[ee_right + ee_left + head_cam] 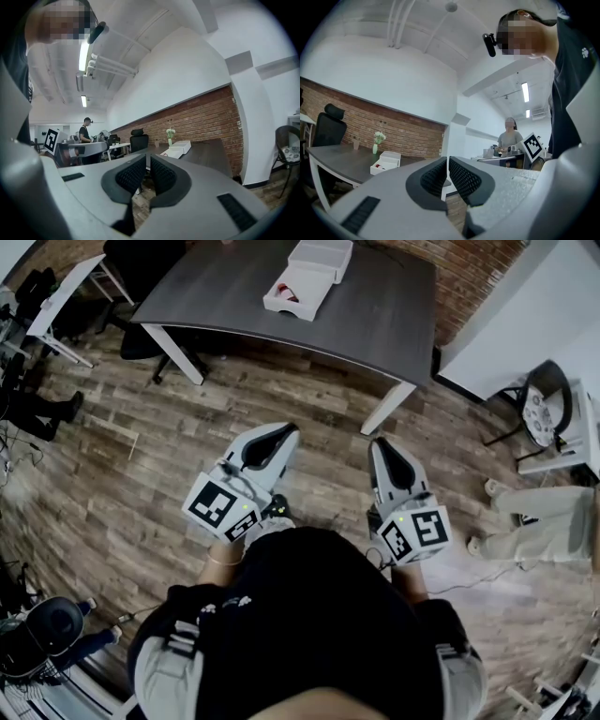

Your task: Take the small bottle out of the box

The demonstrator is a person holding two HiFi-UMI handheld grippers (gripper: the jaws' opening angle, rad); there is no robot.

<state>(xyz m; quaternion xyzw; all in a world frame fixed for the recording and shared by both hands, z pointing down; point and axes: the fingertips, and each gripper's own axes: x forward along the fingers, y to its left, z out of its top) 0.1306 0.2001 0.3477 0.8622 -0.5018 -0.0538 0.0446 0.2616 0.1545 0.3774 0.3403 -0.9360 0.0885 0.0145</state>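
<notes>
Both arms were held out ahead of the torso, left gripper (279,430) and right gripper (380,442) side by side, level, pointing forward; left jaws sat practically together, right jaws a thin slit apart, both empty.

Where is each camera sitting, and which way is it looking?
Head view: on the person's head, looking steeply down at the grey table and white box; shows left gripper, right gripper, dark shirt.
Left gripper view: on the left gripper, facing level toward the table; shows its jaws, shirt at right.
Right gripper view: on the right gripper, facing level toward the table; shows its jaws, shirt at left.
Shared: all three show the white box.
</notes>
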